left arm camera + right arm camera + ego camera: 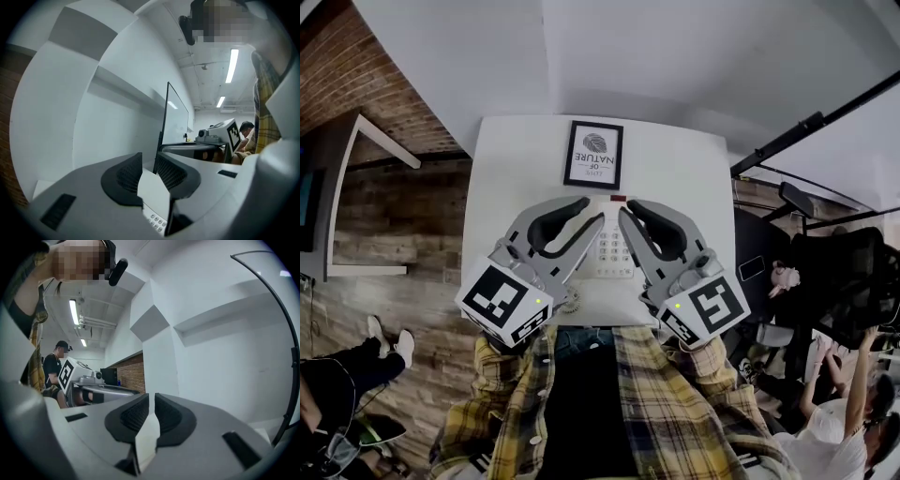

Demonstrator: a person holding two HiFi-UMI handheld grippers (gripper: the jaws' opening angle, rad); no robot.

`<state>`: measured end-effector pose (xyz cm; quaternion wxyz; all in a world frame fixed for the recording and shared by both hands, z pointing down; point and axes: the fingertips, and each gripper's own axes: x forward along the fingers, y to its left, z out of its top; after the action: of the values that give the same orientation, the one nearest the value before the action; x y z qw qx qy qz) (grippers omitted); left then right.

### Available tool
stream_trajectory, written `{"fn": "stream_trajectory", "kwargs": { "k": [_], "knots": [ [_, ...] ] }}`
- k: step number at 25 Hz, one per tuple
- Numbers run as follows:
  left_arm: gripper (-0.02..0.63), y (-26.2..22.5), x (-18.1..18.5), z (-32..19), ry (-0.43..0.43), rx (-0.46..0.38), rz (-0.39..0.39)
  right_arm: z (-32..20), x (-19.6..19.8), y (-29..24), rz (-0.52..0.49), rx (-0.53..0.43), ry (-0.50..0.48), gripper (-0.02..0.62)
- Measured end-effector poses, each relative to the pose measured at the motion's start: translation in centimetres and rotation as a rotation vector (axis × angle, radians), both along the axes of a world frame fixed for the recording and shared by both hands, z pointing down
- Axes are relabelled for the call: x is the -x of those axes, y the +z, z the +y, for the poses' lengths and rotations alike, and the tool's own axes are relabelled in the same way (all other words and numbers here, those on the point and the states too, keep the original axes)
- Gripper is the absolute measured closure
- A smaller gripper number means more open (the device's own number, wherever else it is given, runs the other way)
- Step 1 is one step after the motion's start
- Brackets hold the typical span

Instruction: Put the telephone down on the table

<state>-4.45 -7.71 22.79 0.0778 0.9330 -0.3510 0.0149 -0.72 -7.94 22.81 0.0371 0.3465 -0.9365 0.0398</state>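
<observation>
A white telephone (612, 251) with a keypad sits over the middle of the white table (516, 169), between my two grippers. My left gripper (589, 217) comes in from the left and is shut on the telephone's left side. In the left gripper view its ribbed pads (126, 176) clamp a white edge of the telephone (154, 197), with keys showing below. My right gripper (630, 217) is shut on the right side. In the right gripper view a thin white edge of the telephone (147, 439) is pinched between the jaws. I cannot tell whether the telephone touches the table.
A framed print (593, 155) stands at the table's far edge, just beyond the telephone. A brick wall (347, 84) runs on the left. Black chairs (844, 281) and seated people (839, 422) crowd the right side. Someone's legs (356, 361) show at the lower left.
</observation>
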Motion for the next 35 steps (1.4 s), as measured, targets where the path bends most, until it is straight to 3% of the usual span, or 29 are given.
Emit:
{"fn": "stream_trajectory", "kwargs": {
  "k": [8, 35],
  "knots": [
    [0.574, 0.2, -1.0, 0.7, 0.027, 0.001, 0.003, 1.1, -0.4, 0.1, -0.021, 0.017, -0.015, 0.561],
    [0.591, 0.2, -2.7, 1.4, 0.066, -0.006, 0.009, 1.1, -1.6, 0.6, -0.017, 0.038, 0.004, 0.571]
  ]
}}
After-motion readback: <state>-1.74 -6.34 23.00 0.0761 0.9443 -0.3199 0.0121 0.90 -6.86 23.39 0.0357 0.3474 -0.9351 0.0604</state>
